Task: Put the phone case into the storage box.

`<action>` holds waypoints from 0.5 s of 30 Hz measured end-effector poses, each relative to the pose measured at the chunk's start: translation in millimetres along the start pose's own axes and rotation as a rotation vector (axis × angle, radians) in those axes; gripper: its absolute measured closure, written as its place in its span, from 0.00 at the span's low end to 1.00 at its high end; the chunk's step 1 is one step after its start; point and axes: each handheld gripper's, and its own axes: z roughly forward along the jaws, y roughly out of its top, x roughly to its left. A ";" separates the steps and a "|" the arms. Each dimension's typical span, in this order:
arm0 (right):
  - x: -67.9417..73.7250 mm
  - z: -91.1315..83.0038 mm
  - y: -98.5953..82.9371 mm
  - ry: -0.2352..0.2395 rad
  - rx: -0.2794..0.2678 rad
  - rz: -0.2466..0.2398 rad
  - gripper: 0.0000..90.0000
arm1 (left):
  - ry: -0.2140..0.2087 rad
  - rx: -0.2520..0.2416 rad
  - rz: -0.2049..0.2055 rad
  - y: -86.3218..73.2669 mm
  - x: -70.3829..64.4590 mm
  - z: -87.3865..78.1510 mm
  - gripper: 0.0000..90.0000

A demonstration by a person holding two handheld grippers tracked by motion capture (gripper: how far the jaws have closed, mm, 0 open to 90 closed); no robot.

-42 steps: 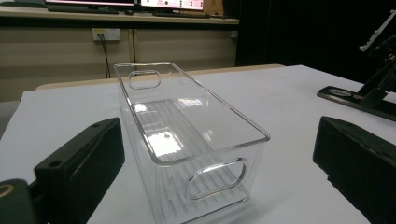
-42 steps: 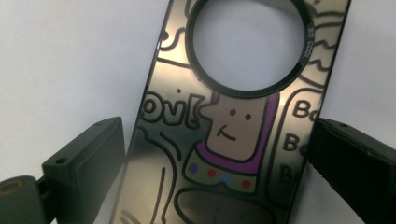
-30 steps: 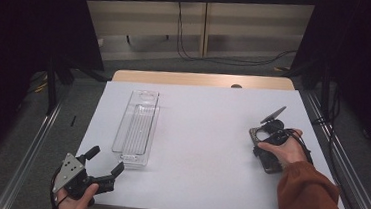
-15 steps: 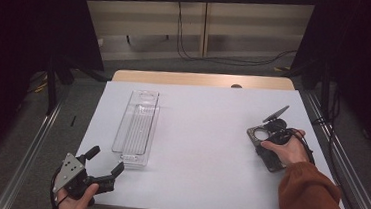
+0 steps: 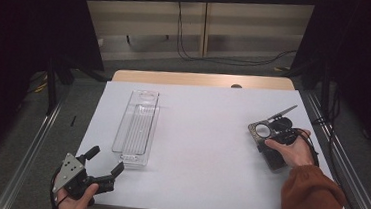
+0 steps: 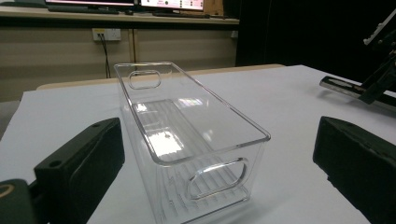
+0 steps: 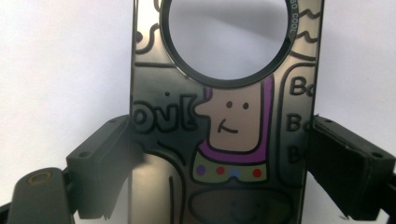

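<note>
Two hand-held grippers work at a white table. The right gripper, toward 3 o'clock in the high view, has its jaws closed against both long edges of a dark phone case printed with a cartoon figure and a round camera hole. The left gripper, near 7 o'clock, gapes apart, aimed at a clear plastic oblong bin with handle cut-outs. Doing this well likely means lifting the case level and keeping even pressure so it does not slip.
</note>
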 end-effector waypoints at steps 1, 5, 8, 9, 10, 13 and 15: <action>0.0 -1.3 -1.2 0.010 -0.010 -0.004 0.13 | -0.006 -0.002 -0.002 -0.1 -0.2 0.1 0.02; 2.2 -6.5 -5.3 0.017 -0.063 -0.020 0.13 | -0.003 -0.001 -0.001 -0.1 -0.3 0.1 0.02; 2.8 -9.6 -7.8 0.040 -0.126 -0.039 0.13 | -0.002 -0.002 -0.003 -0.1 -0.5 0.2 0.02; 3.5 -11.5 -8.8 0.042 -0.139 -0.030 0.13 | -0.008 -0.004 -0.003 -0.2 -0.3 0.2 0.02; 4.0 -12.7 -9.8 0.050 -0.161 -0.037 0.13 | -0.007 -0.004 -0.003 -0.2 -0.3 0.2 0.02; 6.2 -16.8 -13.2 0.049 -0.215 -0.031 0.13 | -0.008 -0.005 -0.003 -0.2 -0.3 0.2 0.02; 5.9 -18.5 -15.8 0.062 -0.276 -0.045 0.13 | -0.007 -0.005 -0.003 -0.2 -0.5 0.2 0.02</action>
